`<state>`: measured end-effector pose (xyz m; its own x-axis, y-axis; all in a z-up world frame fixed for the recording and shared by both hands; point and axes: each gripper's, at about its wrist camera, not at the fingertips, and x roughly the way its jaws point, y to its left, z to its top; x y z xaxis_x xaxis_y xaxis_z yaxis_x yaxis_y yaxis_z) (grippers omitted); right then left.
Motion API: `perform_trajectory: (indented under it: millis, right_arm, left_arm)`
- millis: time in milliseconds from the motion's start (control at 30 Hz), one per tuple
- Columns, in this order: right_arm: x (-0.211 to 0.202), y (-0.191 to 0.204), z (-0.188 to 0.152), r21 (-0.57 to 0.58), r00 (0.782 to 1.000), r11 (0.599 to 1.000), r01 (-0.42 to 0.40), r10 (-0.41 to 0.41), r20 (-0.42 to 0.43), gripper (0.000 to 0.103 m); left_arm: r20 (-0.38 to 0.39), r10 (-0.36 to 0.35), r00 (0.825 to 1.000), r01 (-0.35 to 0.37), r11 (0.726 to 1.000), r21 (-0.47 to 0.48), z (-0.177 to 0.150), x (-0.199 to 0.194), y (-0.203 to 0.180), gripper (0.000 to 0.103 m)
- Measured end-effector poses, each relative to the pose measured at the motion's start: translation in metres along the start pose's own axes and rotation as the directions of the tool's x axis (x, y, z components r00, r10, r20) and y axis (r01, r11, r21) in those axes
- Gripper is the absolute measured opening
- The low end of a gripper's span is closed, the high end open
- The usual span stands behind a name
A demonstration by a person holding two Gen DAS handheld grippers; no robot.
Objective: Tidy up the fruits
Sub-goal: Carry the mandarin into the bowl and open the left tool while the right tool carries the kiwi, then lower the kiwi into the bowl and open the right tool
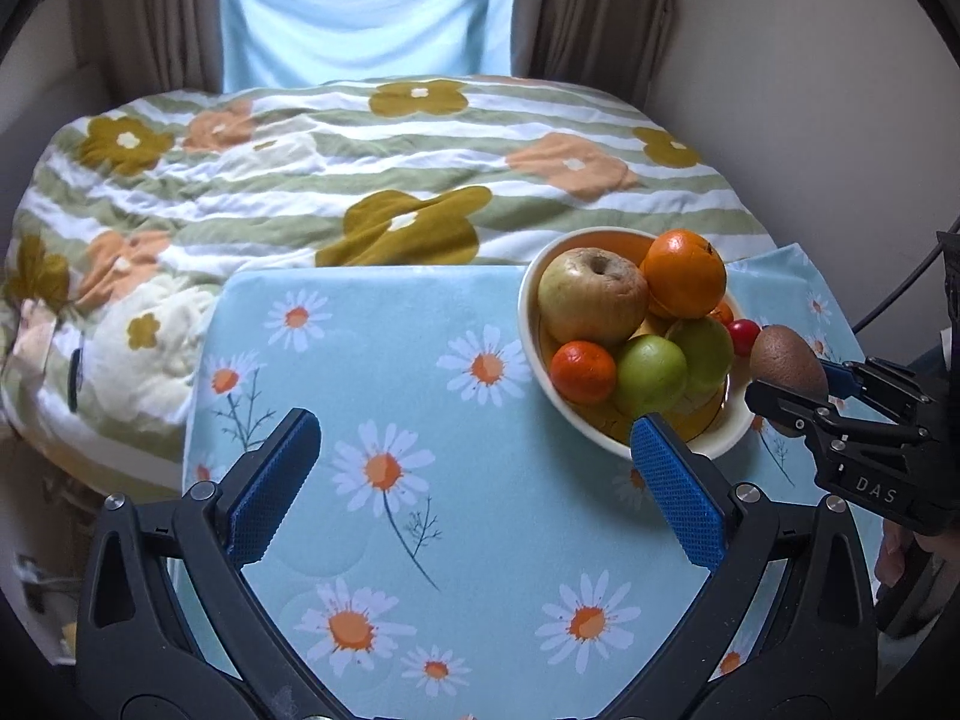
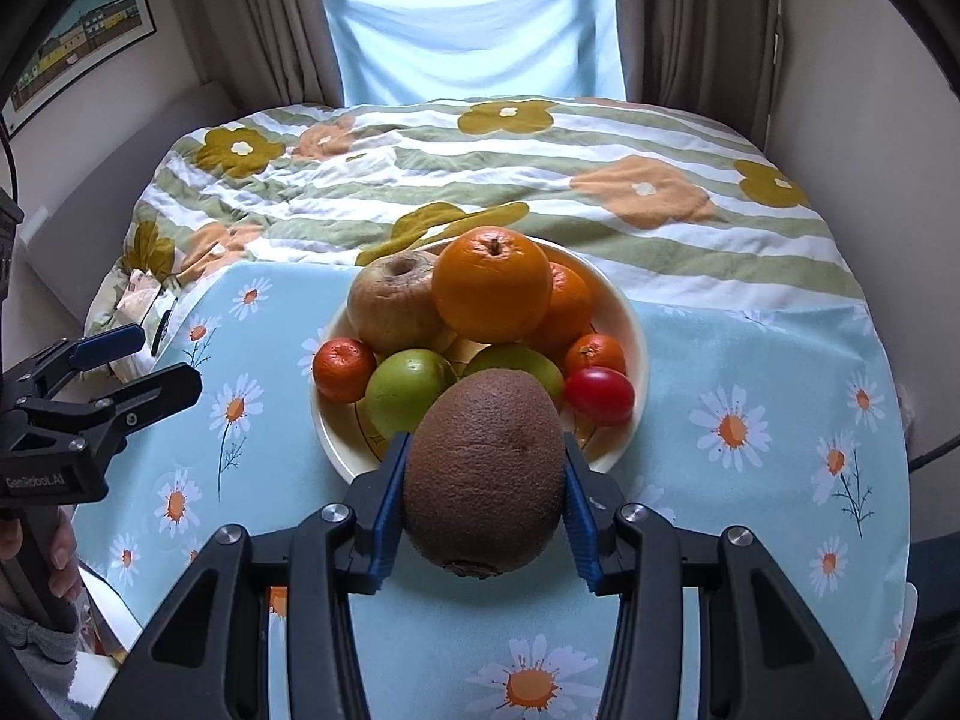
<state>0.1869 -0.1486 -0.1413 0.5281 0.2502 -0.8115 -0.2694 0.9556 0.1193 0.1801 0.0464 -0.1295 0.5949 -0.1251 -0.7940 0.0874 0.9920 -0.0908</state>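
In the right wrist view, the right tool (image 2: 485,498) fills the lower centre of the frame, its blue pads clamped on either side of a brown kiwi (image 2: 485,471) held above the daisy-print cloth (image 2: 750,360) of the table. Just beyond the kiwi sits the cream bowl (image 2: 637,324), piled with fruit: two green apples (image 2: 405,387), a red tomato (image 2: 600,395) at the right, small mandarins (image 2: 343,369) at either side, a wrinkled yellowish apple (image 2: 393,300) and a large orange (image 2: 492,283) on top.

In the left wrist view, the left tool (image 1: 474,480) stands at the bottom of the frame with its jaws spread wide and nothing between them, only cloth below. The bowl lies right of centre, with the kiwi at its right rim. Farther back, a flowered, striped quilt (image 1: 360,180) covers a bed below curtains (image 1: 150,12).
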Motion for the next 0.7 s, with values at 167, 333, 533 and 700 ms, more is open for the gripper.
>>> perform_trajectory:
  millis: [167, 333, 533, 700]
  right_arm:
    - [0.012, 0.01, 0.003, -0.05, 1.0, 0.999, -0.006, 0.007, 0.012, 0.043]
    - [0.02, 0.019, 0.004, -0.088, 0.998, 0.996, 0.029, -0.025, 0.05, 0.043]
    - [0.028, 0.026, 0.002, -0.114, 0.993, 0.991, 0.077, -0.066, 0.095, 0.043]
    - [0.034, 0.03, 0.001, -0.113, 0.987, 0.985, 0.129, -0.116, 0.114, 0.053]
  left_arm:
    - [-0.002, 0.025, 1.0, -0.025, 0.999, -0.045, -0.012, -0.01, 0.009, 0.103]
    - [-0.008, 0.042, 0.999, -0.042, 0.998, -0.055, -0.02, -0.013, 0.016, 0.103]
    - [-0.017, 0.033, 0.999, -0.034, 0.998, -0.06, -0.026, -0.011, 0.024, 0.103]
    - [-0.025, 0.014, 1.0, -0.016, 0.998, -0.053, -0.027, -0.008, 0.026, 0.103]
